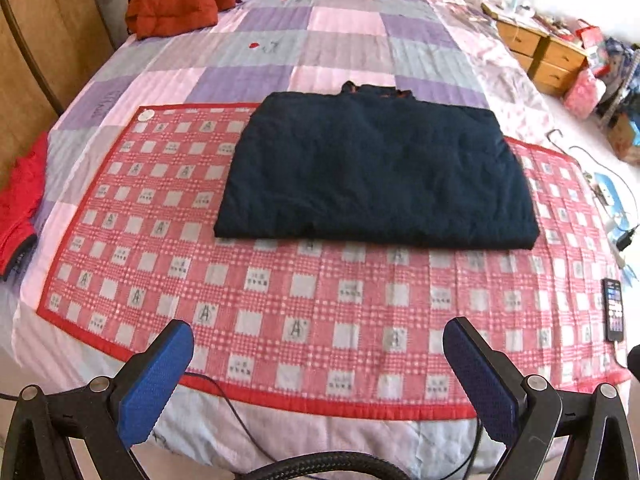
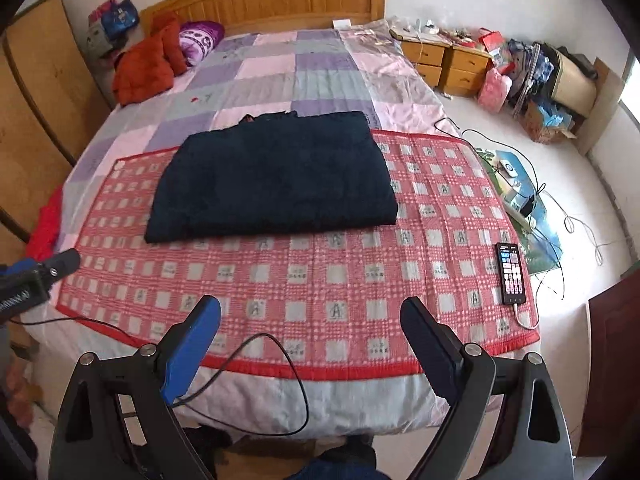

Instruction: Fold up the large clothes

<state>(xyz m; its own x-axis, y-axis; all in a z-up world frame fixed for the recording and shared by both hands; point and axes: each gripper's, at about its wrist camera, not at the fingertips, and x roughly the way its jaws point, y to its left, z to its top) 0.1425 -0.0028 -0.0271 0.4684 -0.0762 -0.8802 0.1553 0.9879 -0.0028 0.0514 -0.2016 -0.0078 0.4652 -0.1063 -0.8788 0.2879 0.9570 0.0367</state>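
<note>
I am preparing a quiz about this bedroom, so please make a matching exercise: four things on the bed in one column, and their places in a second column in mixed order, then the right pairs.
Things:
1. dark navy folded jacket
2. phone
3. orange-red padded jacket
4. purple floral pillow

Places:
A. near the right edge of the red checked mat
B. against the wooden headboard
C. far left corner of the bed, beside the pillow
D. middle of the bed, across the mat's far edge

Pairs: 1-D, 2-A, 3-C, 4-B
</note>
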